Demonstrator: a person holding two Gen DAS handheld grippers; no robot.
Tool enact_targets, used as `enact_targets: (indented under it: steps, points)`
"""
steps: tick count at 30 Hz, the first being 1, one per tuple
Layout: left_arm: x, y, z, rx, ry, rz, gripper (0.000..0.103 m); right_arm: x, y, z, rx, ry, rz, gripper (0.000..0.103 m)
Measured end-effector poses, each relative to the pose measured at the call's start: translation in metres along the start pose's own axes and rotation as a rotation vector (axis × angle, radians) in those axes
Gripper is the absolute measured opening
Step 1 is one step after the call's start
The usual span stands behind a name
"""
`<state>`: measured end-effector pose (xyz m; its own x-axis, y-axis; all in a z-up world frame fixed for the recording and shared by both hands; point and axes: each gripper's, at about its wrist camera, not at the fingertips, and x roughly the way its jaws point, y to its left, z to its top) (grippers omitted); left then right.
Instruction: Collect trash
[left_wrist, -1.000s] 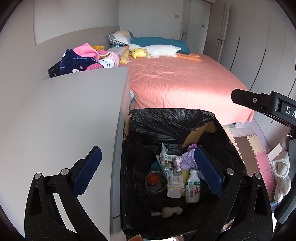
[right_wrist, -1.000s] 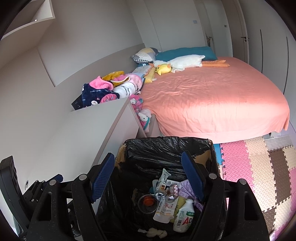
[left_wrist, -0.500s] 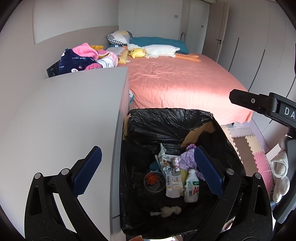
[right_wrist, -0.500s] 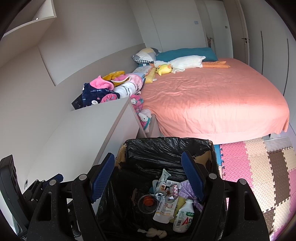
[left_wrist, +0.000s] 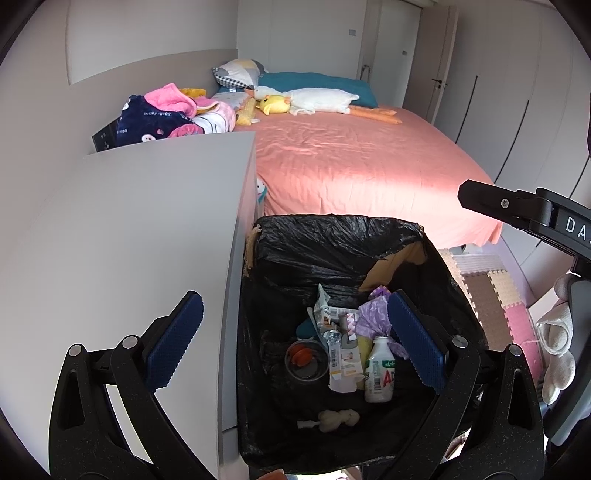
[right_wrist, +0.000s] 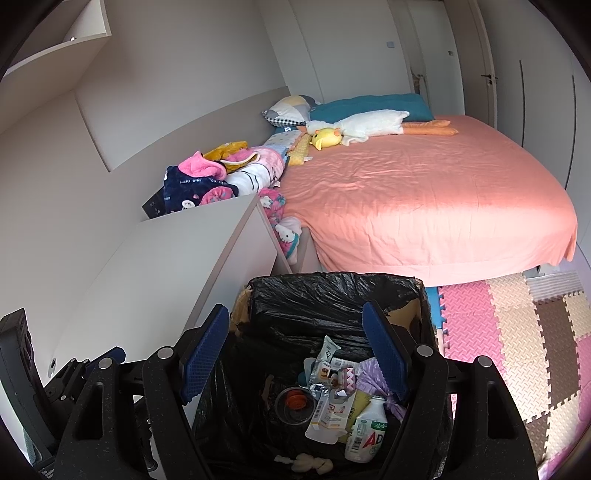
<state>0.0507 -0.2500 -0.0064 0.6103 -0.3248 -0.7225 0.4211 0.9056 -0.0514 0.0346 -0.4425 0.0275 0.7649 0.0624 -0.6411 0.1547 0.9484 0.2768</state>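
A cardboard bin lined with a black bag (left_wrist: 332, 236) (right_wrist: 325, 291) stands on the floor beside a grey cabinet. Inside lie a white drink bottle (left_wrist: 378, 373) (right_wrist: 365, 430), cartons (left_wrist: 345, 360), purple wrapping (left_wrist: 373, 317), a clear cup (left_wrist: 306, 360) and a crumpled tissue (left_wrist: 334, 419). My left gripper (left_wrist: 295, 341) hovers open over the bin's left rim, nothing between its blue pads. My right gripper (right_wrist: 293, 350) hangs open above the bin, also holding nothing. Part of the right tool (left_wrist: 517, 210) and a gloved hand (left_wrist: 557, 343) show at the right of the left wrist view.
The grey cabinet top (left_wrist: 129, 240) (right_wrist: 177, 258) lies left of the bin. A bed with a pink sheet (right_wrist: 424, 199), pillows and plush toys fills the back. Folded clothes (right_wrist: 210, 181) sit behind the cabinet. Foam mats (right_wrist: 517, 332) cover the floor at right.
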Motion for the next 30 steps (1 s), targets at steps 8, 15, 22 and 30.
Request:
enact_targets:
  steps: [8,15,22,30]
  points:
    - [-0.002,-0.005,-0.001,0.015,0.0,-0.012,0.097,-0.001,-0.002,0.001,0.001,-0.002,-0.001,0.075]
    - [-0.004,-0.009,-0.001,0.018,-0.007,-0.005,0.097,-0.002,-0.003,0.002,0.001,-0.004,0.0,0.075]
    - [-0.004,-0.014,-0.001,0.034,-0.004,0.014,0.097,-0.002,-0.003,0.002,0.002,-0.003,0.0,0.075]
    - [-0.002,-0.011,-0.002,0.028,0.005,0.003,0.097,-0.002,-0.003,0.003,-0.001,-0.003,-0.001,0.075]
